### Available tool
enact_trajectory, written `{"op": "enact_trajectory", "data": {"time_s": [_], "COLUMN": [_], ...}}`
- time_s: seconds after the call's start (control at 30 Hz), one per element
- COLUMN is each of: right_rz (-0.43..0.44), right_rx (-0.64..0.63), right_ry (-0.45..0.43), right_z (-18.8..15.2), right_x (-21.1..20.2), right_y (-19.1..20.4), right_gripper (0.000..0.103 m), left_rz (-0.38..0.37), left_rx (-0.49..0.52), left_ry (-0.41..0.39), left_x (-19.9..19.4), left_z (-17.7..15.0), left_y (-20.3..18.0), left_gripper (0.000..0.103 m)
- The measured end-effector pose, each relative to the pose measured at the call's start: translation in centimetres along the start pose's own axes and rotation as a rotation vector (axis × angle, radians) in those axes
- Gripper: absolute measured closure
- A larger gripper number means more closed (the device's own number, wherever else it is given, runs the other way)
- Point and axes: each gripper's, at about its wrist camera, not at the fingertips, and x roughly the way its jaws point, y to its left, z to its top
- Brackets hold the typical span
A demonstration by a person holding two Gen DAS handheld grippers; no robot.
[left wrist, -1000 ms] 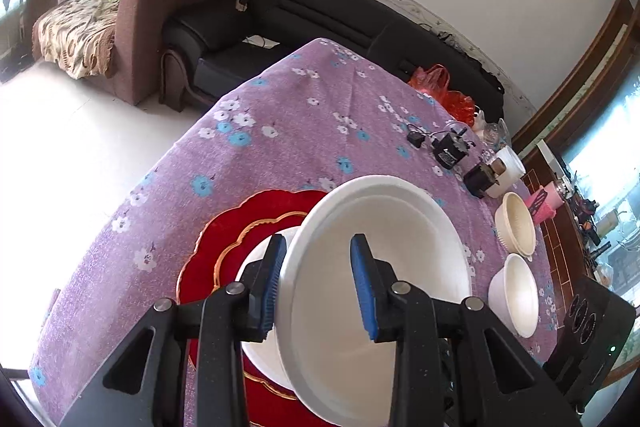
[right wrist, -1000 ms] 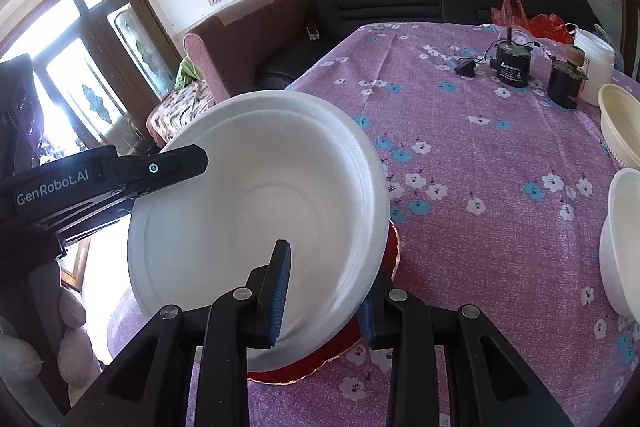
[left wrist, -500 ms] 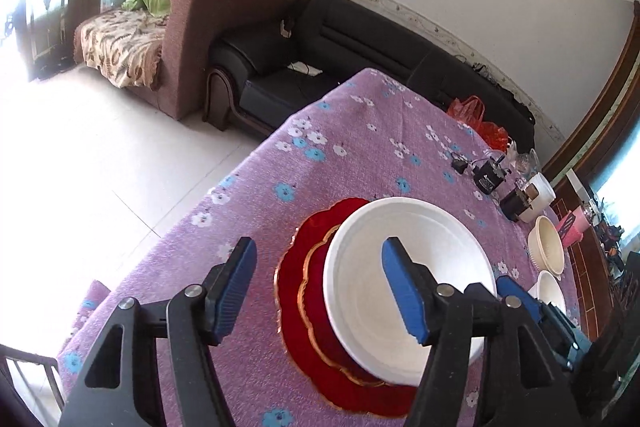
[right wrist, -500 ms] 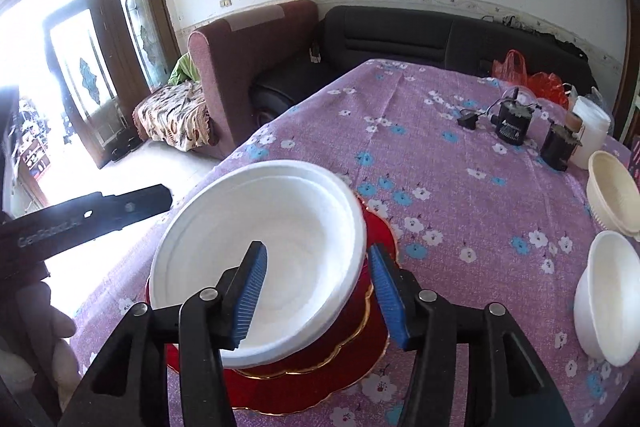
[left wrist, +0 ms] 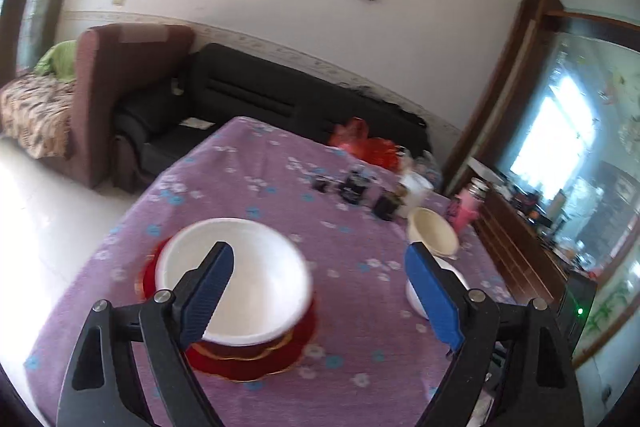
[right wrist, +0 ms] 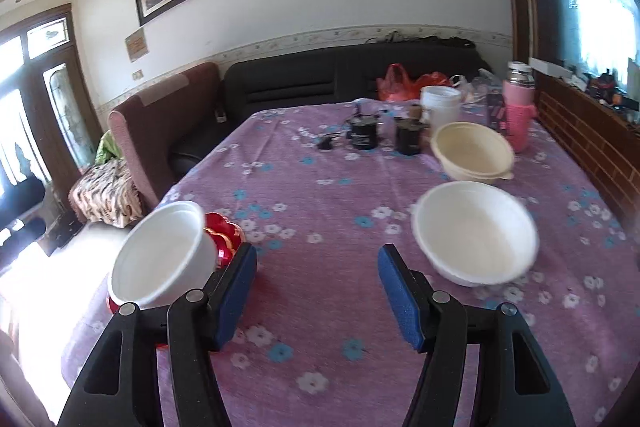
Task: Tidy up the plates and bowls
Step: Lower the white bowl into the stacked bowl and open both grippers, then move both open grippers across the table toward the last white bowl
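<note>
Both grippers hang above the near edge of the purple flower-print cloth surface (right wrist: 332, 223) with nothing held: the left gripper (left wrist: 320, 291) has its blue-padded fingers (left wrist: 210, 291) spread wide, and the right gripper (right wrist: 316, 291) has its fingers (right wrist: 236, 299) likewise well apart. Just beyond the left gripper, a large white foam bowl (left wrist: 234, 283) sits on a red scalloped plate with gold trim (left wrist: 256, 359). Further right, a second white foam bowl (right wrist: 476, 233) rests on the cloth, with a cream plastic bowl (right wrist: 472, 151) behind it and dark jars (right wrist: 364, 135) and a pink flask (right wrist: 518, 115) near the far edge.
</note>
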Motion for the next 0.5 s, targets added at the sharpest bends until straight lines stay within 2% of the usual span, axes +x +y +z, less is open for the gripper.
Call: {"op": "enact_trajectory", "data": {"time_s": [0.1,0.23,0.37,0.5], "right_rz": [-0.154,-0.290,-0.361,-0.336], "right_rx": [0.042,0.157,0.243,0.326], "right_ry": [-0.044,-0.064,-0.092,-0.127], "right_z": [-1.5,-4.2,-6.7,-8.9], "right_x": [-4.1,-9.7,-14.4,-17.9], "right_y": [-4.3,-10.7,-17.3,-23.8], "right_gripper": [0.031,0.028,0.028,0.028], "left_rz": [-0.159,-0.245,-0.240,-0.206], "left_rx": [0.088,0.187,0.260,0.283], "left_ry": [0.088,0.167,0.195,0.154], "left_x": [4.0,7.9,10.1,9.7], "left_z": [-1.2,-3.7,-6.1,-7.5], "left_y": [-5.2,-12.0,-18.8,-25.2], "left_gripper": [0.016,0.016,0.016,0.016]}}
